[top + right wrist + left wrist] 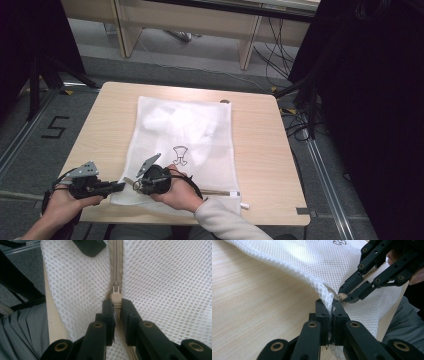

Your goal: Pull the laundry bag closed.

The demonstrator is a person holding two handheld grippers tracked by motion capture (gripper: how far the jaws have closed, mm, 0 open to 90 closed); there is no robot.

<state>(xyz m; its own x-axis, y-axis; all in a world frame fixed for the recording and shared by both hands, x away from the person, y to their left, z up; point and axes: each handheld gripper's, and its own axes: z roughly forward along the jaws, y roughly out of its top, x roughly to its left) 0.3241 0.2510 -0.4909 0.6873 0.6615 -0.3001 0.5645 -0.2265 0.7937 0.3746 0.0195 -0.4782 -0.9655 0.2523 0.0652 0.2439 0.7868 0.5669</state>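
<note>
A white mesh bag [180, 145] lies flat mid-table, its zipper [115, 262] along the near edge. The left gripper [329, 312] is clenched on the bag's near-left corner; the right gripper [115, 307] is clamped on the zipper pull [116, 298]. Light, limp and easily bunched, the bag likely needs the corner held taut while the small pull, which could slip, is drawn.

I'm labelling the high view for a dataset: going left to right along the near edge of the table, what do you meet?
Left tool, shut on the mesh bag's corner → right tool, shut on the zipper pull → white mesh bag → small white tab at the bag's near right corner → bare wooden table.
</note>
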